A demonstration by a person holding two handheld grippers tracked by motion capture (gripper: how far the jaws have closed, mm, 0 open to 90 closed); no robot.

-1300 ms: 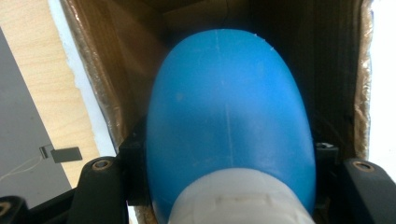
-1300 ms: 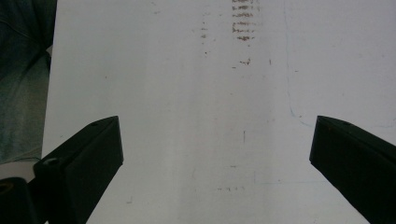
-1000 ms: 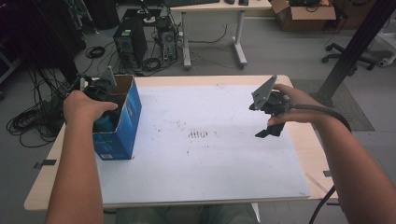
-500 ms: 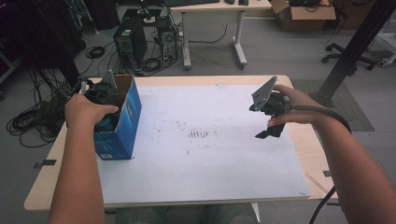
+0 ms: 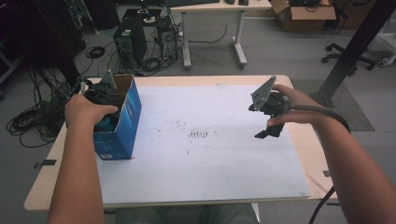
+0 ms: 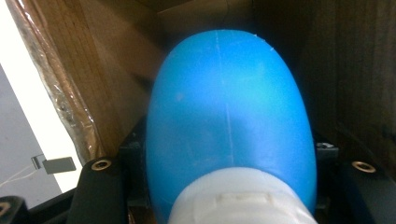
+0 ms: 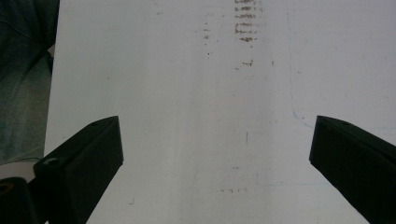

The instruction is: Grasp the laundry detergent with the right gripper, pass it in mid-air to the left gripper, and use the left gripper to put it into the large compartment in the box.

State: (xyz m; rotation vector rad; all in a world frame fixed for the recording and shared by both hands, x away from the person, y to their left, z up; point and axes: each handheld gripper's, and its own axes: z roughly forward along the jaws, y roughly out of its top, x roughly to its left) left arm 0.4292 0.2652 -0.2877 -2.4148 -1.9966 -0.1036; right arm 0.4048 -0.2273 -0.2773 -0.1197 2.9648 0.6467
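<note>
An open blue cardboard box (image 5: 123, 121) stands at the table's left side. My left gripper (image 5: 99, 93) reaches down into it, held by a hand. In the left gripper view its jaws are shut on a rounded blue object (image 6: 229, 107) with a white ribbed end (image 6: 233, 200), against the box's brown inner walls (image 6: 112, 84). A bit of that blue object (image 5: 109, 124) shows at the box's mouth in the high view. My right gripper (image 5: 271, 128) hovers above the white sheet (image 5: 201, 163) at the right, open, and the right gripper (image 7: 217, 154) has nothing between its jaws.
The white sheet covers most of the wooden table (image 5: 56, 186) and has dark smudges (image 5: 201, 135) at its middle. Beyond the far edge stand a desk (image 5: 215, 9), computer towers (image 5: 128, 42) and cables on the floor. A cable (image 5: 322, 112) trails along the right forearm.
</note>
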